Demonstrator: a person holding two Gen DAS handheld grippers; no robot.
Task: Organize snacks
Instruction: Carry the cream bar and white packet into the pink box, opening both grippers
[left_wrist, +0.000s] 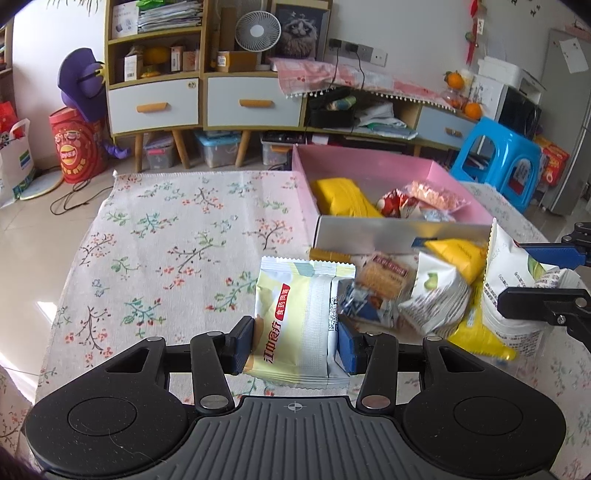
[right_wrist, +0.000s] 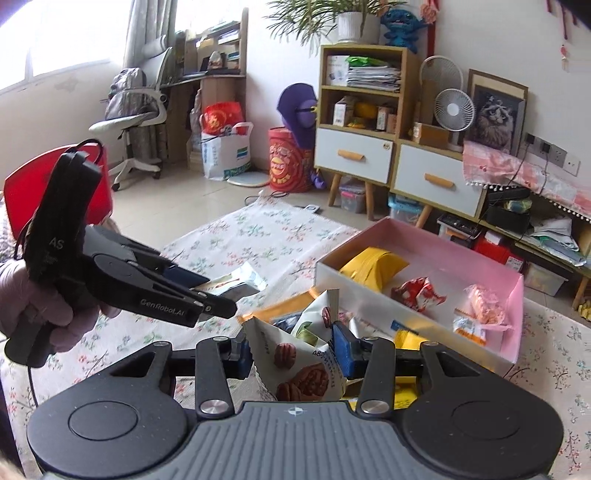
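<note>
A floral cloth covers the table (left_wrist: 155, 236); the left tongs (left_wrist: 295, 343) pinch a glossy yellow packet (left_wrist: 295, 325) short of the pink box (left_wrist: 369, 162). From the right wrist, the right tongs (right_wrist: 291, 354) pinch a crinkly nut bag (right_wrist: 299, 365) above the snack pile. Slick film could slip; both loads could collide at the box (right_wrist: 424, 243).
</note>
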